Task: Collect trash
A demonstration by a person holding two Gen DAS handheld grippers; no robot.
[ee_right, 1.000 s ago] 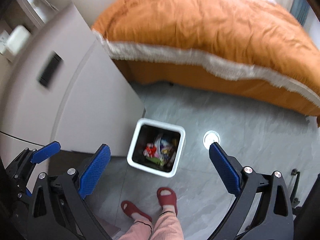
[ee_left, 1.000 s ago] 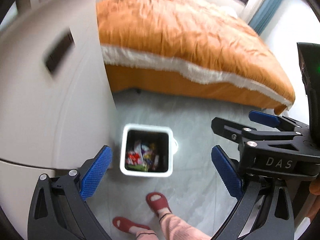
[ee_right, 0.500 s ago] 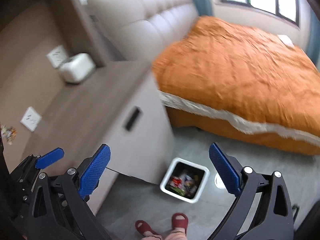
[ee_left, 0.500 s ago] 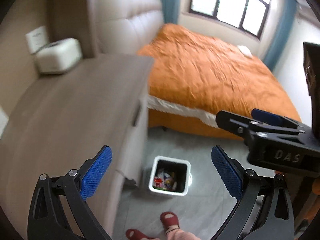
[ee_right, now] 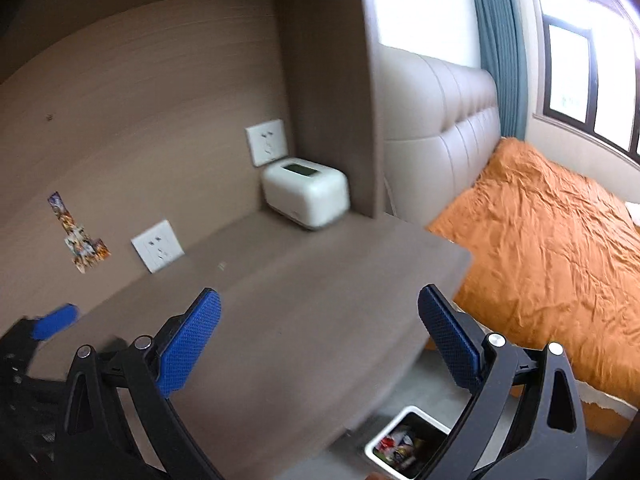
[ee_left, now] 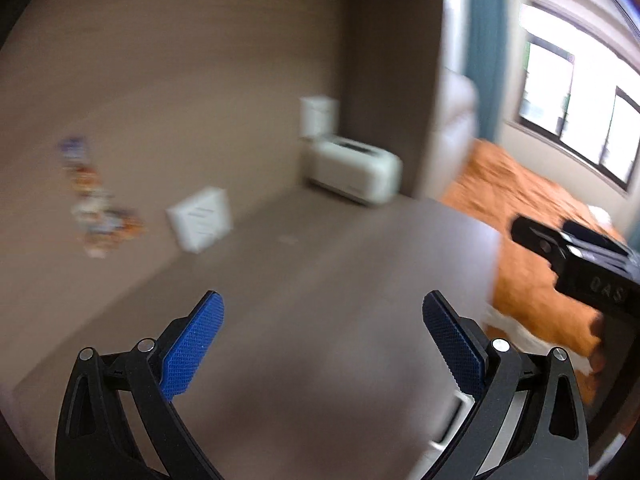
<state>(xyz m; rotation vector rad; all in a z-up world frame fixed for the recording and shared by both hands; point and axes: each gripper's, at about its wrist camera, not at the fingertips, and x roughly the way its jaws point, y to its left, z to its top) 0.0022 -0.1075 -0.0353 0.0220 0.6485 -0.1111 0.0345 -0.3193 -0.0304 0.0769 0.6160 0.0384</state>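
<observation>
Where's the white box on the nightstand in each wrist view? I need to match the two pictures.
Left wrist: the white box sits right of centre in the upper half, blurred, at the back of the nightstand.
Right wrist: just above centre, in the back corner below a wall socket.
Shared landmark: the orange bed at the right edge of both views.

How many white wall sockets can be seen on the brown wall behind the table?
2. One wall socket is just above the white box in the corner. The other sits lower and further left, near the colourful stickers. More may lie outside the view.
</observation>
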